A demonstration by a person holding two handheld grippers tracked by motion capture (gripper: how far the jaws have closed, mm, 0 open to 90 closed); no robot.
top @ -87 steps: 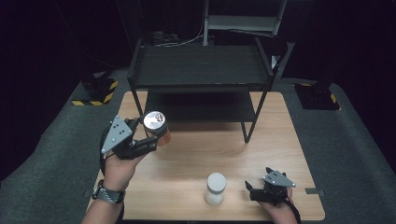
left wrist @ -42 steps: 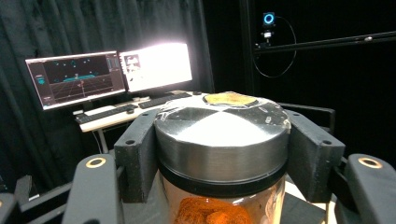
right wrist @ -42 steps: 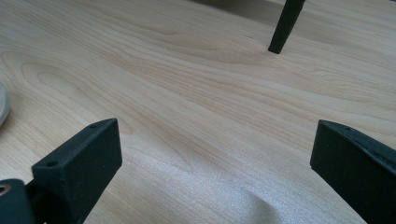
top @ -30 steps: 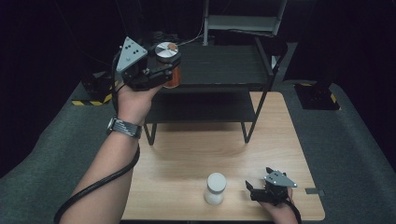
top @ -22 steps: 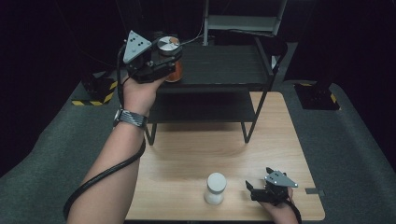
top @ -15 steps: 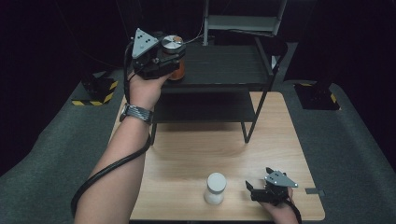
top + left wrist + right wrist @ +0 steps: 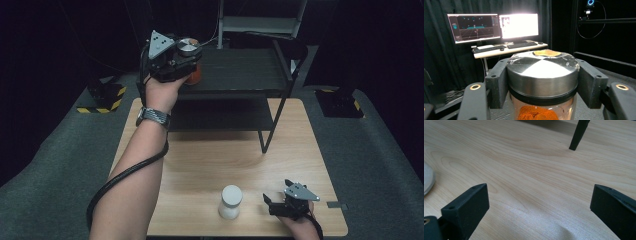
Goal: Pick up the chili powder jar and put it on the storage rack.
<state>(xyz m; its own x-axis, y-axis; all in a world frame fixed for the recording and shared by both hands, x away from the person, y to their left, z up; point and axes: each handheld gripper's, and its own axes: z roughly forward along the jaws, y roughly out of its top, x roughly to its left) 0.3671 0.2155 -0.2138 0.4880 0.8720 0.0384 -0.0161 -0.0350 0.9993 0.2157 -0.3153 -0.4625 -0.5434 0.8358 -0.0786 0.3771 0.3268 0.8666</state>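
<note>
High view: left tool (image 7: 187, 56) clamped on jar (image 7: 192, 74), raised at top shelf (image 7: 240, 70) front-left edge. Best kept upright, eased inward, set fully on shelf before letting go. Right tool (image 7: 275, 204) idle, jaws wide, on worktop (image 7: 210, 160) near white bottle (image 7: 230, 201). Left gripper view adds steel lid (image 7: 541, 72), orange contents, monitors (image 7: 494, 26) beyond.

Left hand-held gripper (image 7: 186, 60) clamps a jar (image 7: 190, 59) over the shelf (image 7: 240, 70)

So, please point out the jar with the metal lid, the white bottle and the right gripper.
jar (image 7: 541, 72), left gripper view, on the metal lid.
white bottle (image 7: 230, 202), high view, on its side wall.
right gripper (image 7: 270, 204), high view, between its open jaws.
</note>
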